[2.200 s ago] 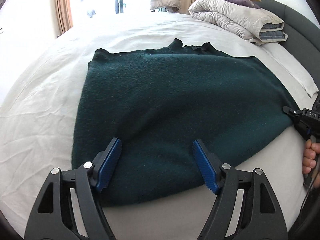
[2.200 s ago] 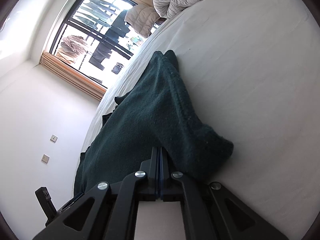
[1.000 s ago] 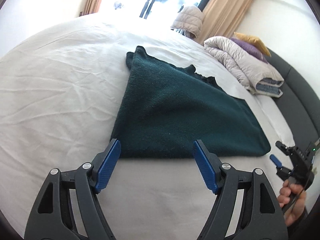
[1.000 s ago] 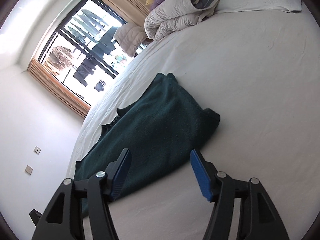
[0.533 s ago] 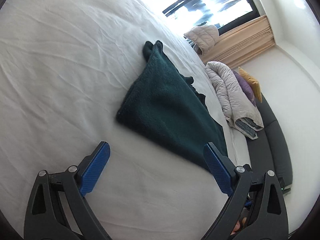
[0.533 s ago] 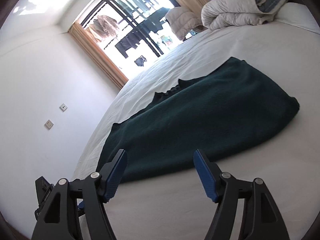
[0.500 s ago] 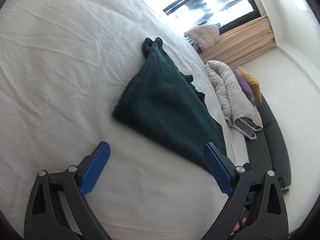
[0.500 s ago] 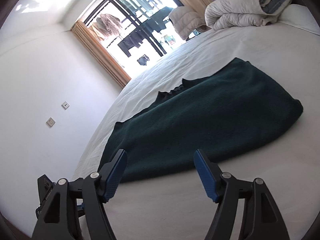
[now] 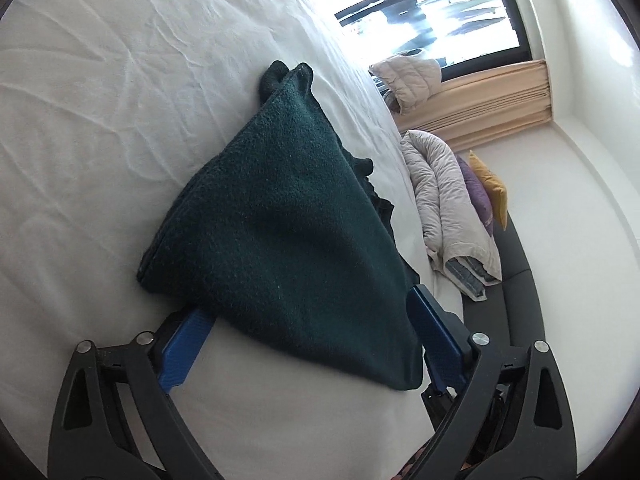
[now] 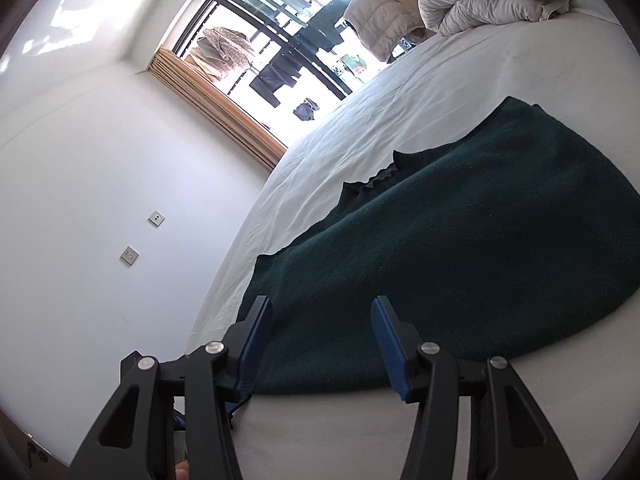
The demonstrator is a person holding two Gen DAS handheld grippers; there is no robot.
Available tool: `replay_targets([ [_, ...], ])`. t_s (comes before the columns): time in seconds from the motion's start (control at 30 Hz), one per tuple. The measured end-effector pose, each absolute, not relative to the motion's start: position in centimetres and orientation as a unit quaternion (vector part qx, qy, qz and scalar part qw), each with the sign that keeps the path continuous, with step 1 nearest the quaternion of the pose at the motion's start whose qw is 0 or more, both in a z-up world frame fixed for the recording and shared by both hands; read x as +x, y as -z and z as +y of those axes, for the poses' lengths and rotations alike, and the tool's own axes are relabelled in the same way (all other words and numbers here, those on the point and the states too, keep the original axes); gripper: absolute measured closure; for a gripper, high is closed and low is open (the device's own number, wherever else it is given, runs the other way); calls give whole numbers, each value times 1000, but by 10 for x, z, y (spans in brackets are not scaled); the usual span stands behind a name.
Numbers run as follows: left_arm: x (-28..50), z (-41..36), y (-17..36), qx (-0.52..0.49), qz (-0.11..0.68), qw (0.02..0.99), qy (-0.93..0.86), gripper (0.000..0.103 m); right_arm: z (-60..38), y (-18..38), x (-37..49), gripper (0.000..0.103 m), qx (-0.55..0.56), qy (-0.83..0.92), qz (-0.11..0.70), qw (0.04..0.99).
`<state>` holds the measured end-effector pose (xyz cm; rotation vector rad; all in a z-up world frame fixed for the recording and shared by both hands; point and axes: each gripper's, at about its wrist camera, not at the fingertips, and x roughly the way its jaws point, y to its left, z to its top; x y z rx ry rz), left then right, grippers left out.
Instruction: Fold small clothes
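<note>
A dark green knit garment point(image 9: 288, 240) lies folded flat on the white bed sheet point(image 9: 100, 120). My left gripper point(image 9: 308, 316) straddles its near corner. Its jaws are closing with the cloth edge between them; one blue fingertip is tucked under the hem and the pads do not press. In the right wrist view the same garment point(image 10: 460, 248) stretches away to the right. My right gripper point(image 10: 320, 304) hovers over its near left edge, jaws closing with cloth between the pads, nothing clamped.
A rolled grey duvet point(image 9: 452, 216) with purple and yellow pillows point(image 9: 484, 188) lies at the head of the bed by the dark headboard point(image 9: 520, 280). A padded jacket point(image 9: 408, 76) sits near the window. The bed's edge and a wall with sockets point(image 10: 130, 255) are to the left.
My left gripper has rolled and come up to the garment, so its near corner now lies between the jaws. My right gripper has closed in on the near edge with its jaws narrower.
</note>
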<state>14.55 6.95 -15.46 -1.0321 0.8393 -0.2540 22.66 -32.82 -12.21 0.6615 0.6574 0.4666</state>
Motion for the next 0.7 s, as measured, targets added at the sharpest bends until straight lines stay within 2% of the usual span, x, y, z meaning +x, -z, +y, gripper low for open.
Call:
replay_targets([
  [0.07, 153, 75, 160, -498, 386, 769, 111, 22, -328, 119, 234, 49, 311, -224, 314, 868],
  [0.13, 157, 82, 163, -510, 381, 764, 109, 38, -328, 115, 243, 49, 307, -227, 317, 868],
  [0.23, 169, 88, 171, -528, 381, 751, 113, 53, -326, 110, 258, 49, 293, -230, 332, 867],
  [0.43, 173, 94, 178, -561, 344, 743, 123, 56, -322, 111, 296, 50, 271, -211, 370, 863],
  [0.47, 172, 95, 180, -564, 337, 744, 120, 58, -322, 113, 300, 50, 272, -210, 375, 861],
  [0.53, 169, 97, 183, -560, 334, 751, 109, 70, -322, 117, 311, 50, 273, -207, 386, 857],
  [0.6, 170, 95, 183, -543, 333, 764, 102, 73, -322, 124, 323, 55, 280, -204, 397, 850],
  [0.7, 174, 92, 180, -514, 335, 785, 87, 82, -324, 134, 342, 73, 295, -200, 421, 834],
])
